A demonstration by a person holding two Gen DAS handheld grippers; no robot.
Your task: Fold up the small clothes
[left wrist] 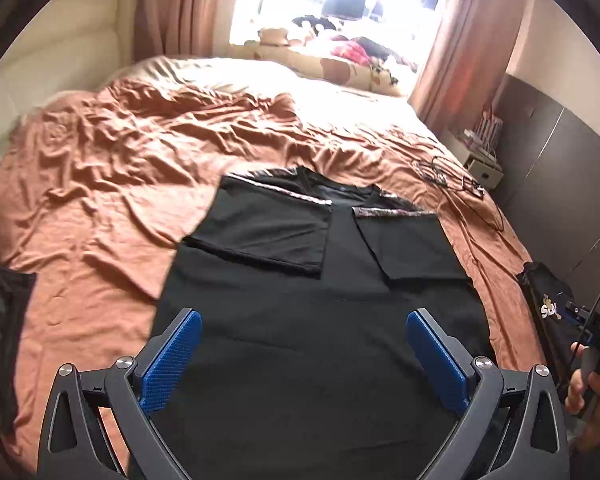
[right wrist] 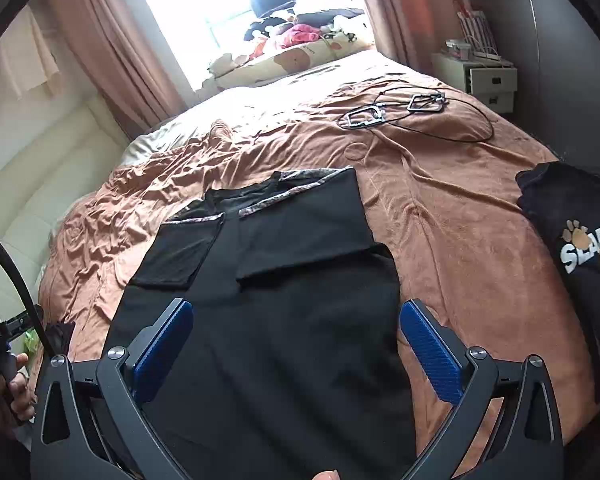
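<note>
The black shirt (left wrist: pixel 316 300) lies flat on the orange-brown bedspread (left wrist: pixel 100 184), filling the lower centre of both wrist views. Its long axis runs from the bottom edge of the frame up toward the collar in the middle. Both sleeves are already turned in over the chest, their patterned trims meeting just below the neckline, so the sides look done and the lengthwise fold is probably next.

The hem end lies nearest both tools, and the collar end farthest. The left gripper (left wrist: pixel 300 356) hangs above the lower body of the shirt, jaws wide apart with nothing between the blue pads. The right gripper (right wrist: pixel 296 344) hangs likewise, wide and empty. In its view the shirt's right edge runs close inside the right finger.

A second dark garment (right wrist: pixel 572 240) with white lettering lies at the right edge, well apart.
</note>
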